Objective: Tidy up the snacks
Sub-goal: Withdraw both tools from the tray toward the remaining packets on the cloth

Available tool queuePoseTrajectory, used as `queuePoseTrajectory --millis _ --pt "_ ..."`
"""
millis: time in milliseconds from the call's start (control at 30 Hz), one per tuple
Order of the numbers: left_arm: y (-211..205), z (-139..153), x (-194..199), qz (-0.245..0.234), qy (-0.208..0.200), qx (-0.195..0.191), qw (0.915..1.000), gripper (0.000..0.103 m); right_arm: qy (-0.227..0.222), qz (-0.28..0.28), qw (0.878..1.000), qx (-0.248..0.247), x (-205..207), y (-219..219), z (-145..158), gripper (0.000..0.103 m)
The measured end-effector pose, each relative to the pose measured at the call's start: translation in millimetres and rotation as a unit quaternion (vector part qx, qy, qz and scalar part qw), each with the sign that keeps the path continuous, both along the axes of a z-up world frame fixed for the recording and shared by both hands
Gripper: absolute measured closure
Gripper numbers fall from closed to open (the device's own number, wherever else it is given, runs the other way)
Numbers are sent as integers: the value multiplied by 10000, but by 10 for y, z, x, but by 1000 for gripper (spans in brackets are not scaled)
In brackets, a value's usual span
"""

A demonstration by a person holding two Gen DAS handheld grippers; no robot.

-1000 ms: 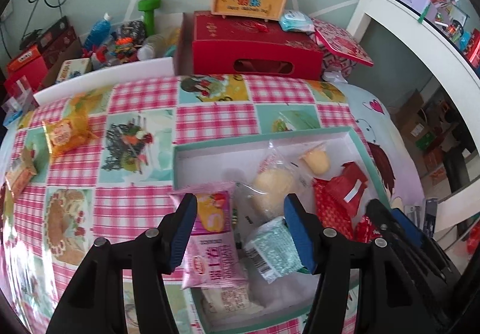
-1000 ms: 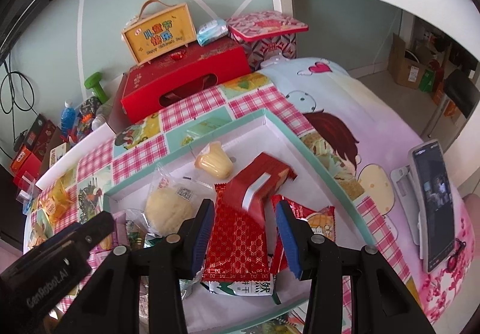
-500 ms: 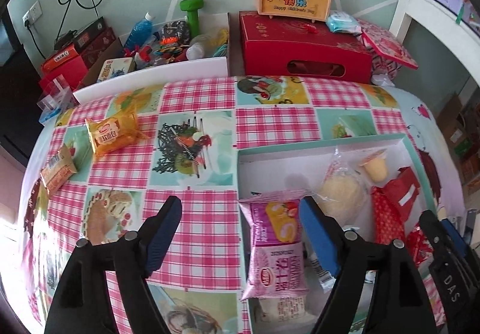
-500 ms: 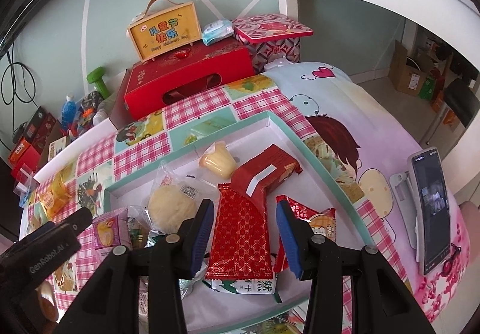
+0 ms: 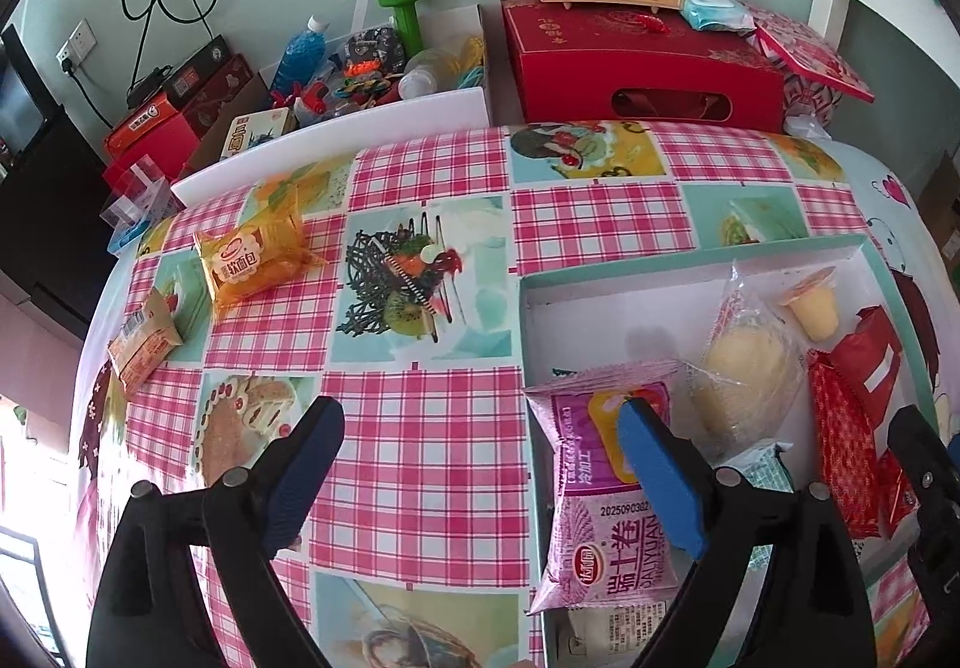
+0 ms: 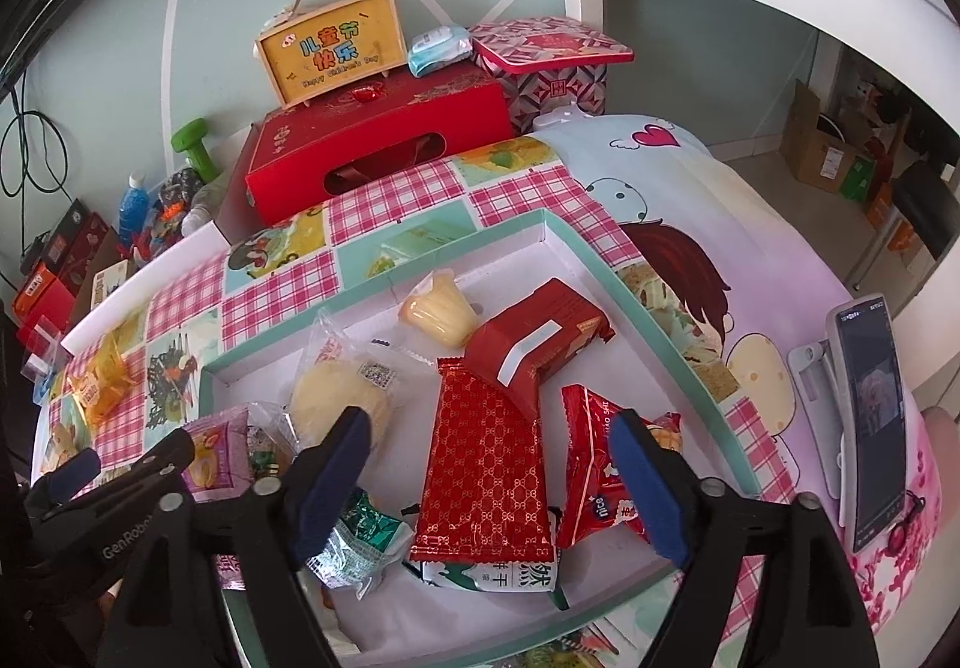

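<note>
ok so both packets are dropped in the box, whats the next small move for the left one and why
Probably swing the left hand-held gripper toward the orange bread packet. Its jaws have just been opening and hold nothing; the purple roll packet already lies over the box's edge, while the orange packet and a smaller packet are outside on the checked cloth.

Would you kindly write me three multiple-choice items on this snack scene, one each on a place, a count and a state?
1. Where does the purple snack packet lie?
A. over the tray's left wall
B. on the red gift box
C. beside the phone

2. How many snack packets still lie on the checked cloth left of the tray?
A. none
B. two
C. five

3. How is the right gripper?
A. shut on the jelly cup
B. shut on the phone
C. open, gripping nothing

Answers: 1 A, it straddles the tray's wall; 2 B, the orange bread packet and a smaller orange packet; 3 C, its jaws, just opened, stand clear either side of the red patterned packet.
</note>
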State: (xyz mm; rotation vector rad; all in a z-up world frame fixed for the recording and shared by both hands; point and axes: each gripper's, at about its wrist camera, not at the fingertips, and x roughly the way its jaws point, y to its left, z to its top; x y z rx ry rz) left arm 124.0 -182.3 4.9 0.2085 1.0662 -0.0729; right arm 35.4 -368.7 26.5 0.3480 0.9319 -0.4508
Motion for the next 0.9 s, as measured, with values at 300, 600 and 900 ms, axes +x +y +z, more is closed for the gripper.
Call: queuePoseTrajectory --millis 300,600,900 --pt "31 -37 21 70 62 -97 9999 4 102 -93 9999 -85 6 -27 -59 0" --pt "-11 -50 2 -44 126 -106 9999 4 148 -78 9998 -54 13 -36 -86 0" --pt "205 -68 19 116 253 -103 9996 4 95 209 9997 -81 93 179 -30 0"
